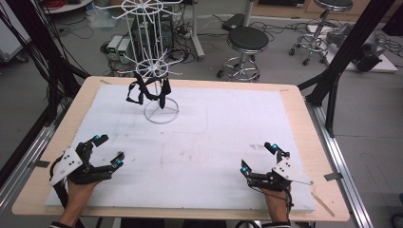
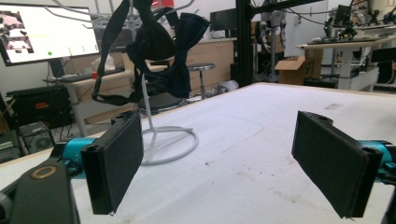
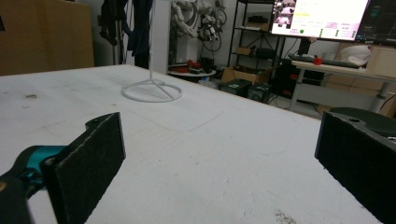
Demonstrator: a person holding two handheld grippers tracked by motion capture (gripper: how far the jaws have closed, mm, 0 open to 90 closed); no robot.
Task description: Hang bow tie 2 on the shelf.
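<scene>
Tabletop [image 1: 294,109]: light wood edge, covered by a white sheet with faint stains near the middle.

Left hand-held gripper [image 1: 108,151]: near the front left of the sheet, held from below by the left hand [image 1: 78,190]. Jaws spread wide, nothing between them; released. Grey three-cornered plate on top. In the left gripper view [image 2: 219,163], both black pads seen apart over bare sheet, aimed toward the stand.

Right hand-held gripper [image 1: 258,157]: near the front right of the sheet, held by the right hand [image 1: 275,199]. Jaws likewise spread wide and empty; released. In the right gripper view [image 3: 219,163], pads well apart over bare sheet.

White wire stand [image 1: 157,66]: upright at the rear left of the sheet, ring base resting on it, spoked hooks at two levels. Well apart from both grippers. Ring base also seen in the right gripper view [image 3: 152,91].

Black bow ties [image 1: 147,90]: hanging from the lower hooks of the stand, straps dangling, clear of the sheet. In the left gripper view [image 2: 180,60], dark bows and looped straps seen bunched around the pole. Exact count not determinable.

Beyond the tabletop: black stool [image 1: 247,40] on the floor, cables, a lit monitor [image 2: 46,32].
</scene>
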